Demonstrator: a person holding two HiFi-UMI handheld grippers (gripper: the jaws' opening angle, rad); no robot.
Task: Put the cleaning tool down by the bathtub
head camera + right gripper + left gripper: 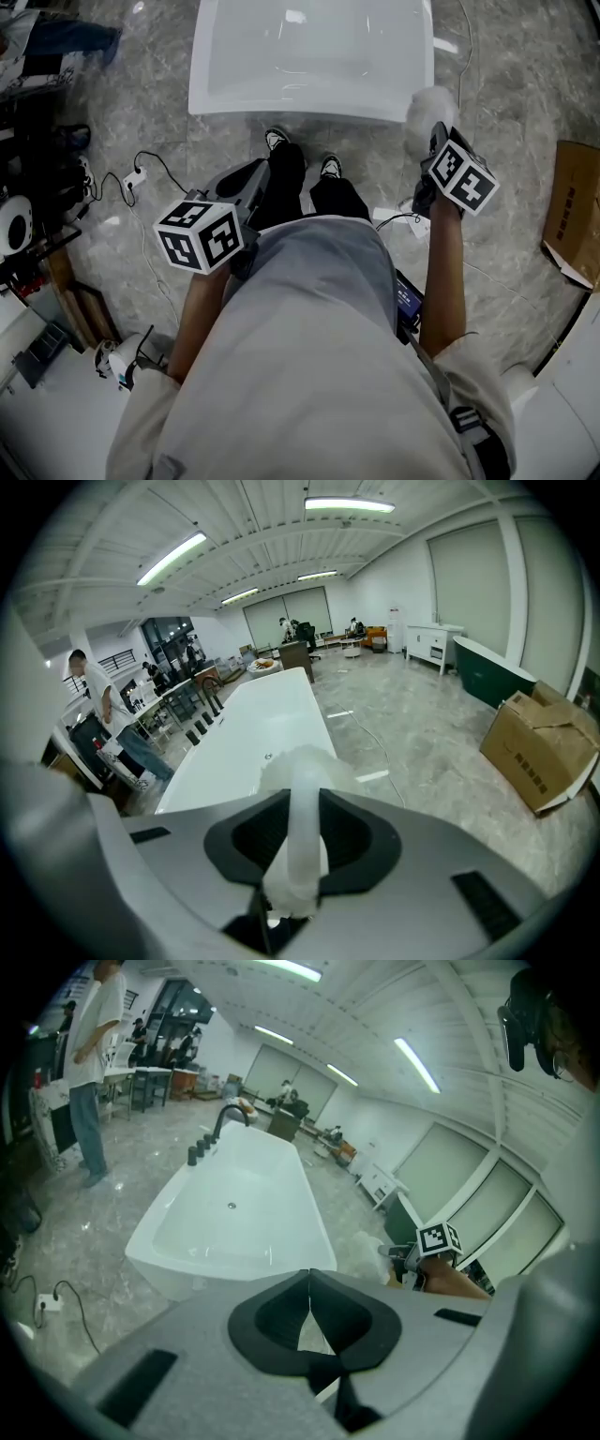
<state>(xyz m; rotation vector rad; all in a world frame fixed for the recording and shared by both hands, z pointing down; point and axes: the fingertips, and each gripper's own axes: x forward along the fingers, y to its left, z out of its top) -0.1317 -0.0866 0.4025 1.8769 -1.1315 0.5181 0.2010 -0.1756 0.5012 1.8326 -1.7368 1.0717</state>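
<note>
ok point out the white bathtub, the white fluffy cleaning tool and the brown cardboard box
white bathtub (309,101): head view, on its near rim
white fluffy cleaning tool (302,836): right gripper view, on its handle
brown cardboard box (539,747): right gripper view, on its side

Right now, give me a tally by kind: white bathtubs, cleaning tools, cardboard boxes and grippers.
White bathtub: 1
Cleaning tool: 1
Cardboard box: 1
Grippers: 2, the left gripper and the right gripper
Total: 5
</note>
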